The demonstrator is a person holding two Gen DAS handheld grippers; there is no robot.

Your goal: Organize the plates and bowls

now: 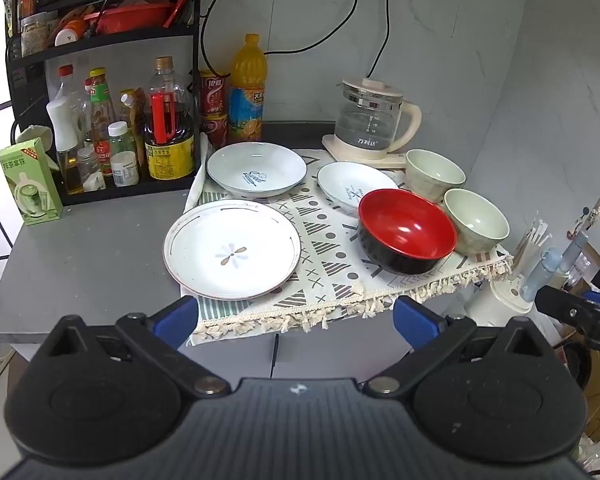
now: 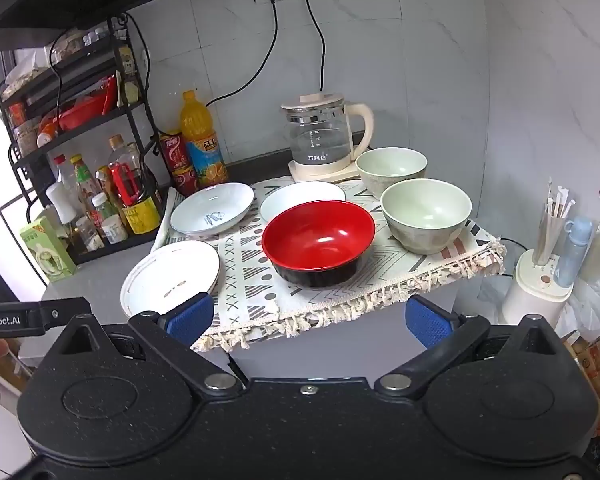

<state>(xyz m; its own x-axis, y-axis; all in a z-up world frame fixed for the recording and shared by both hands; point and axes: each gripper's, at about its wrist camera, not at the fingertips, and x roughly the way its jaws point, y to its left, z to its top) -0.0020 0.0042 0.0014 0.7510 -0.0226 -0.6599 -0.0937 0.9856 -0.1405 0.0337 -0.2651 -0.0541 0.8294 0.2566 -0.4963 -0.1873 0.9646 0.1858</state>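
Observation:
On a patterned cloth [image 1: 324,240] lie a flat flower plate [image 1: 232,250] at the near left, a deep white plate [image 1: 257,168] behind it, and a smaller white plate [image 1: 352,184]. A red-and-black bowl [image 1: 406,230] partly overlaps the smaller plate. Two pale green bowls [image 1: 476,220] [image 1: 434,174] stand to its right. My left gripper [image 1: 296,320] is open and empty, in front of the table edge. My right gripper [image 2: 308,320] is open and empty, in front of the red bowl [image 2: 318,242]. The flower plate [image 2: 170,276] shows at the left of the right wrist view.
A glass kettle [image 1: 370,120] stands at the back on its base. A black rack [image 1: 100,80] with bottles and cans [image 1: 214,108], plus an orange juice bottle [image 1: 248,88], fills the left back. A green carton [image 1: 30,182] stands on the grey counter [image 1: 80,264]. A straw holder [image 2: 540,276] stands to the right.

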